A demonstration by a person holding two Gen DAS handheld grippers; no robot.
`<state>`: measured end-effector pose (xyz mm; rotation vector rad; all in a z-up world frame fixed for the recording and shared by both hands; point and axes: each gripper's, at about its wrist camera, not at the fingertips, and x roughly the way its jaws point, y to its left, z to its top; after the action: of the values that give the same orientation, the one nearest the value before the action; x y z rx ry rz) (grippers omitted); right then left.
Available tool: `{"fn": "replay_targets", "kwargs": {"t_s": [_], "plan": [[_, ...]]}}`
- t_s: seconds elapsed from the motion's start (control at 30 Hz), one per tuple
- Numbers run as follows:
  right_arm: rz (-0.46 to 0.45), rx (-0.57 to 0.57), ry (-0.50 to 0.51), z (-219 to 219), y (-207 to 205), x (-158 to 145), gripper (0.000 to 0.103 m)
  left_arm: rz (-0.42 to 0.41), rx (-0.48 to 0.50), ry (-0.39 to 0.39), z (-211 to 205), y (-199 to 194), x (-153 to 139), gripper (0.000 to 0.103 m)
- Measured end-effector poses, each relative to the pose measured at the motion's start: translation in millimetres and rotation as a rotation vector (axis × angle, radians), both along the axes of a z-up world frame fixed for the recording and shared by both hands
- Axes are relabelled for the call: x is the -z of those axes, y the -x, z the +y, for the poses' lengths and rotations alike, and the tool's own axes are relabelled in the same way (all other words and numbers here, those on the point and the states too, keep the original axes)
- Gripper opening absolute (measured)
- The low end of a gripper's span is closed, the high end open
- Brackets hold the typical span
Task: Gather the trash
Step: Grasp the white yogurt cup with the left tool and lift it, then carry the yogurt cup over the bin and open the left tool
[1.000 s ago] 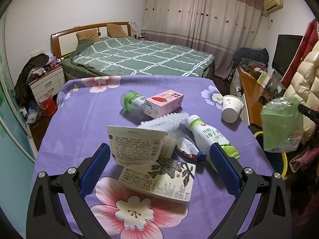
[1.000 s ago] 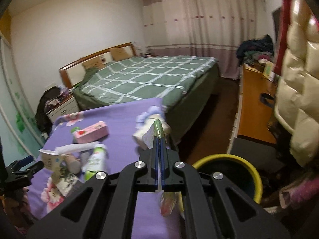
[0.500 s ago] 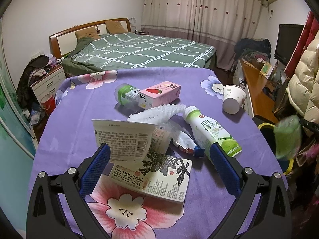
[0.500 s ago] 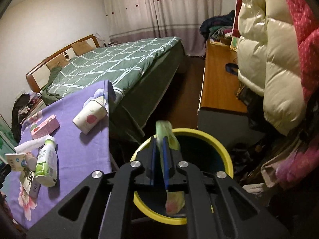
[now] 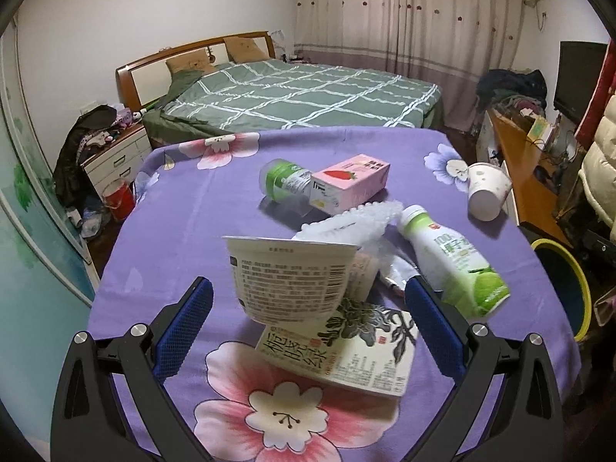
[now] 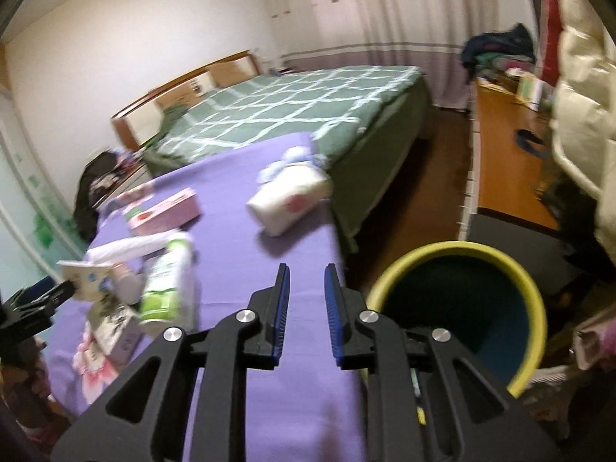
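The right claw (image 6: 304, 281), empty, is opening beside the yellow-rimmed bin (image 6: 458, 250). The left claw (image 5: 308, 300) is spread around a tipped paper tub (image 5: 292, 277); right of it, a green-white bottle (image 5: 450, 258) lies on the counter (image 5: 173, 231), cap pointing far-left.

Scattered on the purple floral tablecloth (image 5: 161, 238): a white paper tub (image 5: 290, 279) tipped on its side over a flat printed carton (image 5: 346, 350); a white-and-green bottle (image 5: 450, 261) lying flat; crumpled bubble wrap (image 5: 346, 227); a pink strawberry carton (image 5: 350, 184) against a toppled green-labelled jar (image 5: 285, 181); a paper cup (image 5: 487, 190) on its side near the edge. Beside the table: a yellow-rimmed bin (image 6: 458, 308), upright.
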<state>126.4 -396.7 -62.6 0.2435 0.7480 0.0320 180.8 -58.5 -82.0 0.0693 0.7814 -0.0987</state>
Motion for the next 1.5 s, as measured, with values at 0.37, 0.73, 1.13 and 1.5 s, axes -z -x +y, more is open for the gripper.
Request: {"fn": "replay_targets", "kwargs": {"t_s": [0.37,0.73,1.13,1.5], "plan": [[0.029,-0.045,-0.014,25,-18,7,0.019,0.073,0.025,-0.049,6,-40,29,0.098],[0.051,-0.049,-0.036,19,-24,15,0.02,0.078,0.05,-0.011,8,-50,31,0.081],[0.041,-0.045,-0.047,14,-17,15,0.02,0.028,0.094,-0.042,6,1,1,0.081],[0.011,0.104,0.006,-36,27,9,0.02,-0.03,0.276,0.065,-57,40,-36,0.081]]}}
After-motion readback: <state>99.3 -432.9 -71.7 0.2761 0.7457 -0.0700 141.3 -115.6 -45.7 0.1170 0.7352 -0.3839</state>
